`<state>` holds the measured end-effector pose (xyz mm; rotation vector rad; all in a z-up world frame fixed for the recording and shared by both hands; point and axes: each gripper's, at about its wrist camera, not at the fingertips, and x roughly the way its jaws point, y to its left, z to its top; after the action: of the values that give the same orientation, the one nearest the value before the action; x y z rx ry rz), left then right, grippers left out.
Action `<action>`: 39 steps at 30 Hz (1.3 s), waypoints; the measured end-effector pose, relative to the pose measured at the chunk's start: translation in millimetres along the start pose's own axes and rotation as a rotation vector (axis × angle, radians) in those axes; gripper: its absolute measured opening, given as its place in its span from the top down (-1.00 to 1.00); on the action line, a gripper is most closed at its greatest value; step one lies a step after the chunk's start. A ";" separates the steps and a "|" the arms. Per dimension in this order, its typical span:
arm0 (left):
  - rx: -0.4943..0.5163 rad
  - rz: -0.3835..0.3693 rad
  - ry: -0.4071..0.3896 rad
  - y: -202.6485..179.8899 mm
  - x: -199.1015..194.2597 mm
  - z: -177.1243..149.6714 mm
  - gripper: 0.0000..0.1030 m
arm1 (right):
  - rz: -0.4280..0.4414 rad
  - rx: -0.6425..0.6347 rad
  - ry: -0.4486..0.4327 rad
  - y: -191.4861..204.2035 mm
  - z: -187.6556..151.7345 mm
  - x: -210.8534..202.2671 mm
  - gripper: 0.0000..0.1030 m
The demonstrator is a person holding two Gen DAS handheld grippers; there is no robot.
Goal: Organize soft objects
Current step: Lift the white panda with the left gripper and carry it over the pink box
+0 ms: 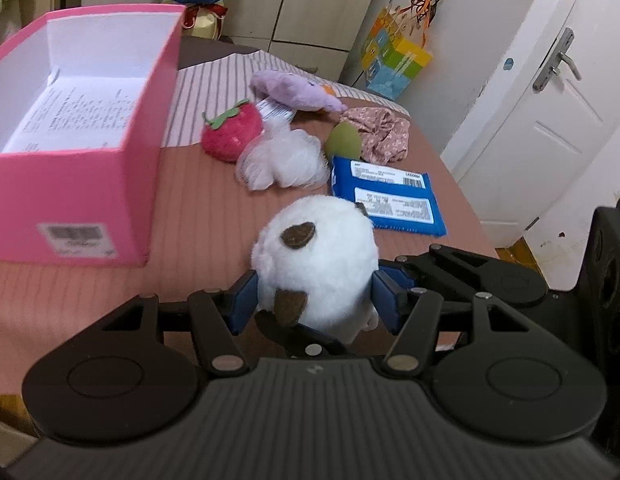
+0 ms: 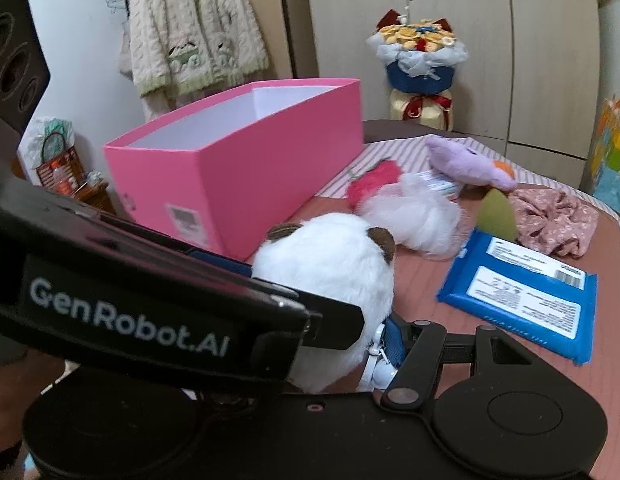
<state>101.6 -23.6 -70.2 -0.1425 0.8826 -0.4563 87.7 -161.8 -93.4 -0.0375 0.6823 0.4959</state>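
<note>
My left gripper [image 1: 314, 296] is shut on a white round plush with brown ears [image 1: 316, 256], its blue pads pressing both sides, above the pink-brown table. The plush also shows in the right wrist view [image 2: 326, 276], with the left gripper's body across it. My right gripper [image 2: 334, 320] sits close behind the plush; only its right finger [image 2: 394, 338] shows, so its state is unclear. The open pink box [image 1: 81, 200] stands to the left, holding only printed paper. A strawberry plush [image 1: 231, 132], white mesh puff [image 1: 281, 160], purple plush [image 1: 297, 90], green ball [image 1: 342, 140] and floral scrunchie [image 1: 382, 132] lie beyond.
A blue wipes pack [image 1: 386, 196] lies right of the plush. A flower bouquet [image 2: 422, 68] stands behind the box, a colourful gift bag [image 1: 394, 60] at the far right, a white door [image 1: 550, 112] past the table's right edge.
</note>
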 end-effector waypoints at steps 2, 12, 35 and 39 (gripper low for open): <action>-0.011 0.005 0.015 4.4 -12.9 -1.0 -0.14 | 0.021 -0.002 0.020 8.6 4.2 -3.7 -0.32; -0.096 -0.002 0.094 41.2 -79.4 4.2 -0.13 | 0.160 0.012 0.104 57.1 38.0 -20.1 -0.33; -0.112 0.050 -0.060 91.9 -125.8 108.6 -0.13 | 0.251 0.007 -0.043 84.3 150.4 -3.5 -0.32; -0.111 0.046 -0.076 106.5 -107.6 143.2 -0.12 | 0.245 0.027 -0.071 69.0 176.5 22.0 -0.32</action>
<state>187.9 109.8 64.6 -0.2397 0.8354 -0.3572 176.3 -57.4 39.5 0.0899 0.6270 0.7199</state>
